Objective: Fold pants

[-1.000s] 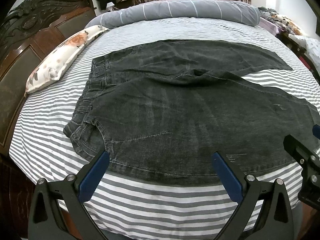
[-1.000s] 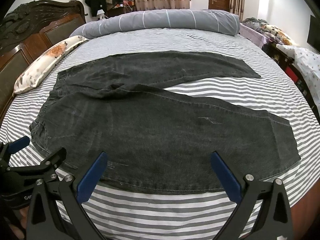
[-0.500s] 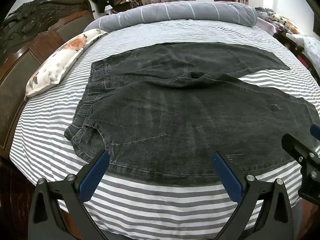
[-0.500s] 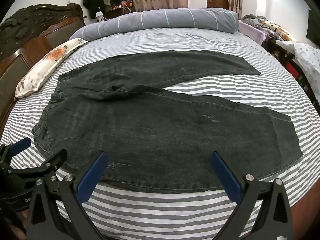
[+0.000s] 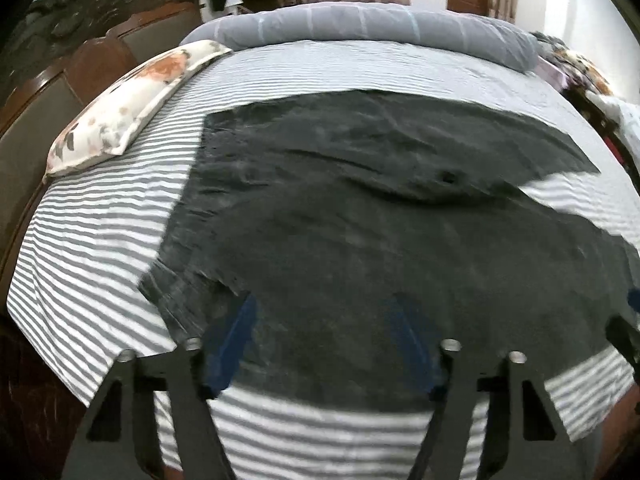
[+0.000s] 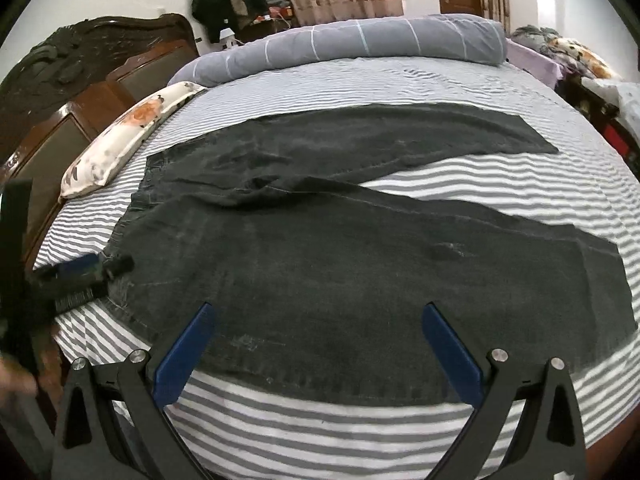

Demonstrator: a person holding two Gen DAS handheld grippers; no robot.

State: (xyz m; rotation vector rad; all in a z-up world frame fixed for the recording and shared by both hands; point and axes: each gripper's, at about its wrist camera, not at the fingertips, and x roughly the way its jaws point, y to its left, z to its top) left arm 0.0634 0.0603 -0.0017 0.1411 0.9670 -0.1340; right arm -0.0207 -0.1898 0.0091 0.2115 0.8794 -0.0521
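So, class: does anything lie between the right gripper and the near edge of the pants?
Nothing visible does. The right gripper, fingers apart, hovers over the pants; only bare striped sheet lies below that edge.

the left hand-held gripper (image 5: 324, 344) has moved forward over the near edge of the pants (image 5: 360, 232); before, its blue fingers (image 5: 232, 344) stood short of that hem over the striped bed (image 5: 80, 248), now they overlap the dark cloth near the waist corner. its jaws have just been closing and stand narrower than a second ago, with pants cloth lying between them; whether the pads press it is lost in blur. from the right hand-held gripper (image 6: 320, 356), the left one now reaches onto the waist end of the pants.
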